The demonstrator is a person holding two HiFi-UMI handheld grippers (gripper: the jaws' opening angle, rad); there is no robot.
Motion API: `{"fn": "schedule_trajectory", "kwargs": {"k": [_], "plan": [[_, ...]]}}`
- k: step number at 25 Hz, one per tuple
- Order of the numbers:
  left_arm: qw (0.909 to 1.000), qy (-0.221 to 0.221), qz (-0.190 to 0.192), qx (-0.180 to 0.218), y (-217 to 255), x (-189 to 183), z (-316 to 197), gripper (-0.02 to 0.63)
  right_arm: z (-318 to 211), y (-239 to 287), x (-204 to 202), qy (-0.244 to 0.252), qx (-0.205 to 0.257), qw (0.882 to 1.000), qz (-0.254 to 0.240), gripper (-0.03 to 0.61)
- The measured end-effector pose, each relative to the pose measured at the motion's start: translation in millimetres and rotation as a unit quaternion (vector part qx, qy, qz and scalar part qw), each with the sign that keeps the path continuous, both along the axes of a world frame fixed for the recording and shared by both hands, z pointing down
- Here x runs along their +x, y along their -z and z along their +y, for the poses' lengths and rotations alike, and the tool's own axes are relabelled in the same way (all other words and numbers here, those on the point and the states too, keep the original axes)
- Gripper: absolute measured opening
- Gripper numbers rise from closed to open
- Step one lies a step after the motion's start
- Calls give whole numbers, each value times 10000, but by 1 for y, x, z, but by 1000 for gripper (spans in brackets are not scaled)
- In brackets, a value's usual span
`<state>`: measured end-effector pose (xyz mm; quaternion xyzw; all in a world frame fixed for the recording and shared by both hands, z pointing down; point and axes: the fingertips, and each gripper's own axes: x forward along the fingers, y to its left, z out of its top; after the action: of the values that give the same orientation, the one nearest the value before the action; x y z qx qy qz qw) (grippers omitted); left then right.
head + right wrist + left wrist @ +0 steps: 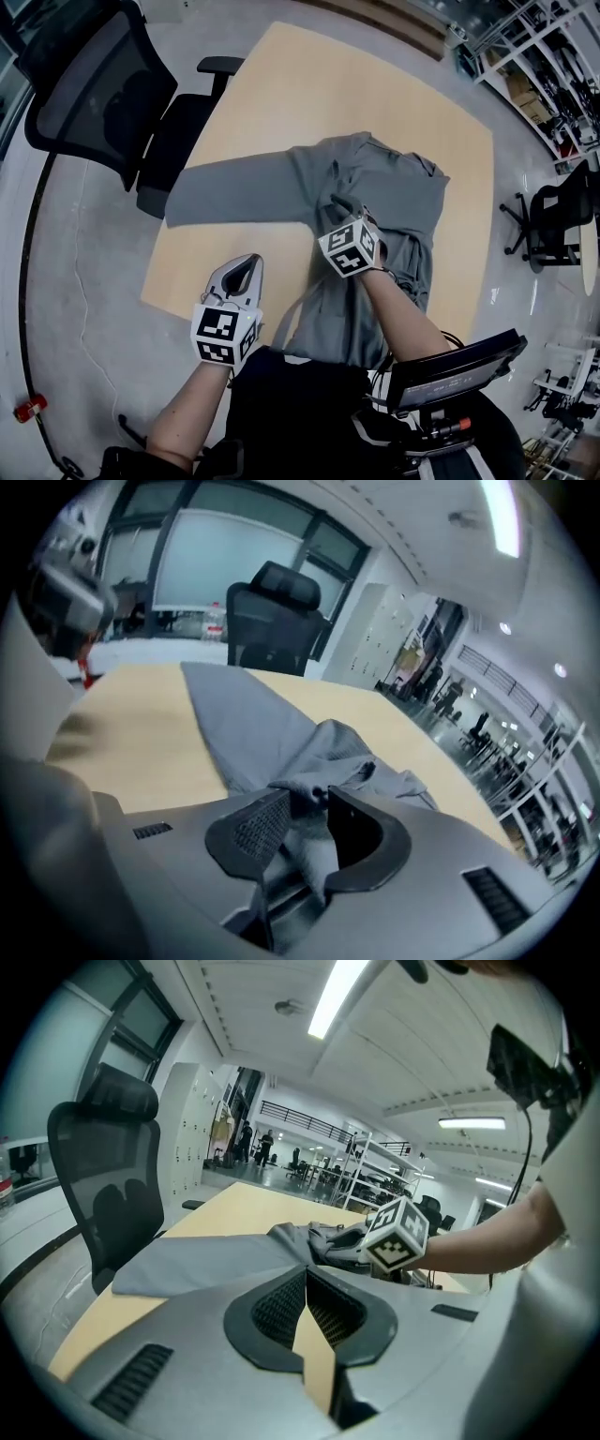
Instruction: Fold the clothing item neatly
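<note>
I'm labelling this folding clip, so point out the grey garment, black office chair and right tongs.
grey garment [234,192]: head view, on its long flat outstretched part.
black office chair [94,84]: head view, on the mesh backrest.
right tongs [307,797]: right gripper view, midway between the tips.

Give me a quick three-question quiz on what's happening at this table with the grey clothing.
1. True or false: the left gripper is shut with nothing in it.
2. The grey garment lies mostly on: A a bed, B the wooden table, C a sofa.
3. Fill in: fabric sits between the jaws of the ___ gripper.
Key: 1 true; 2 B; 3 right gripper.
</note>
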<state>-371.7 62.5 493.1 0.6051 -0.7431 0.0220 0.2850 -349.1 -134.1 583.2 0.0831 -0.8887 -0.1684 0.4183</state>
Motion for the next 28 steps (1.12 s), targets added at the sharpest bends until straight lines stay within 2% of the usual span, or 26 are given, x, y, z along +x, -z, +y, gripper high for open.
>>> {"fn": "schedule_trajectory", "kwargs": {"k": [2,3,5,7,10,15,19,22,23,25,28], "plan": [[10000,-1,32,-21,-3,-2,-1,0,5,8,-2,-149,-696,9972,-219,153],[10000,-8,47,-19,-3,-2,-2,0,8,12,-4,-188,-991,9944,-326,167],[10000,-26,61,4,-3,-3,-3,0,10,18,-10,-365,-1461,9870,-566,169],[10000,-45,56,28,-1,-2,-4,0,-1,22,-15,-783,-1743,9778,-860,169],[10000,-35,49,39,0,-3,-4,0,-25,17,-24,-1368,-1766,9707,-882,169],[9999,122,86,1,-7,-17,0,0,-36,-15,-48,-1801,-1831,9662,-231,167],[9998,183,57,11,-9,-28,5,0,-58,-33,-47,-2731,-1845,9441,-57,167],[9997,241,65,-12,-7,-30,11,0,-66,-38,-46,-3035,-1948,9327,87,161],[9996,272,84,-28,-7,-30,14,0,-67,-37,-45,-3061,-1940,9319,124,147],[9993,342,121,-60,-8,-31,21,0,-71,-34,-43,-3112,-1901,9311,68,35],[9989,422,163,-90,-12,-34,28,0,-73,-25,-40,-3183,-1986,9267,-216,32]]}}
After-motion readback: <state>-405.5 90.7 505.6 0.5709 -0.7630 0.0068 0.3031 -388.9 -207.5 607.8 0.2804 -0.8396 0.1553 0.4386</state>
